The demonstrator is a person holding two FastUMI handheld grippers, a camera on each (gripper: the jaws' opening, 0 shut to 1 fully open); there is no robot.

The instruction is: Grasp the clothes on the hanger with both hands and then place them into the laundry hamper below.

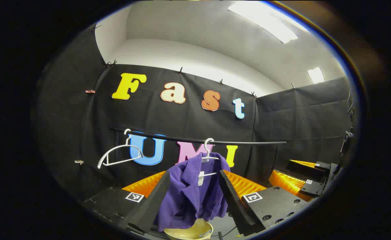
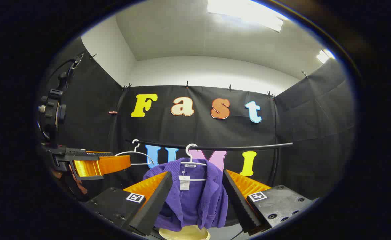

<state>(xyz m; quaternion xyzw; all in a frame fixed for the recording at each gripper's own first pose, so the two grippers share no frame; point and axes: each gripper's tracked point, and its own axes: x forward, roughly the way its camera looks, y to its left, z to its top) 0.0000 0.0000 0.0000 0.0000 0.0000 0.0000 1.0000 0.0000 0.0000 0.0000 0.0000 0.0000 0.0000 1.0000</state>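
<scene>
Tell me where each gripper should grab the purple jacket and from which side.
Judging by how the jacket hangs open-fronted on its hanger, grip the two shoulders, one gripper per side, coming from the front. The hamper sits directly below.

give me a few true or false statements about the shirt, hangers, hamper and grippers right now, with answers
1. The purple shirt hangs on a white hanger on the black rail. True.
2. The second hanger on the rail also carries a garment. False: it is bare.
3. The shirt already lies in the hamper. False: it hangs above the hamper.
4. The left gripper is open, with the shirt seen between its fingers. True.
5. The right gripper is shut on the shirt. False: its fingers stand apart, not pressing the shirt.
</scene>
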